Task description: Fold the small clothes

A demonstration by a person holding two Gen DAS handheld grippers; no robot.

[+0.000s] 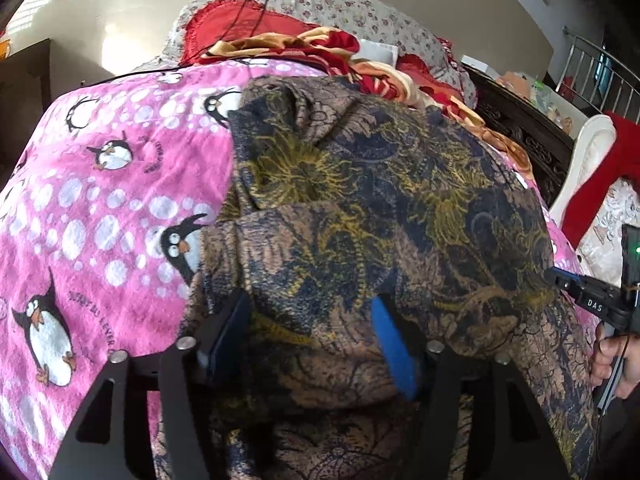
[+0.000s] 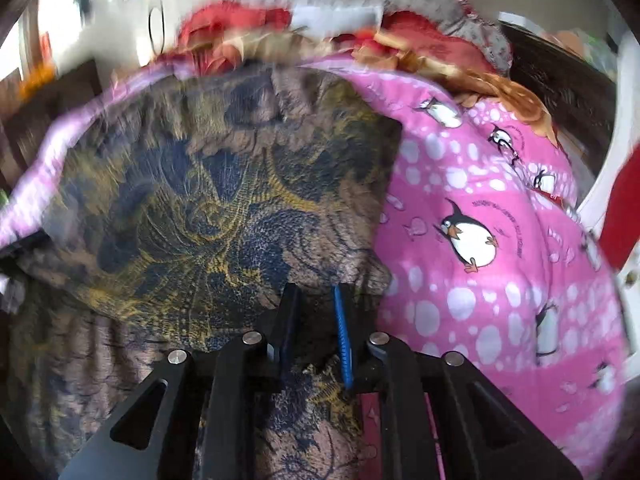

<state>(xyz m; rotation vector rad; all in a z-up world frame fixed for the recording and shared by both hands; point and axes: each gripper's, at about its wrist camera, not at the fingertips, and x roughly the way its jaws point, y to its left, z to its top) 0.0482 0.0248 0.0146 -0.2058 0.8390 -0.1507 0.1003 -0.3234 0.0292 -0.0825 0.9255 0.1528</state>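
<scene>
A brown, navy and yellow floral garment (image 1: 360, 184) lies partly folded on a pink penguin bedspread (image 1: 100, 200). My left gripper (image 1: 312, 304) is open, its blue-padded fingers straddling a fold of the garment near its near edge. My right gripper (image 2: 316, 300) is partly closed, with a bunch of the same garment (image 2: 200, 200) between its fingers; the view is motion-blurred. The right gripper also shows at the right edge of the left wrist view (image 1: 560, 276), at the garment's right side.
Red and gold blankets (image 1: 304, 44) and a floral pillow (image 1: 360, 12) are piled at the head of the bed. A dark carved wooden frame (image 1: 528, 132) and a white chair with red cloth (image 1: 592, 168) stand to the right.
</scene>
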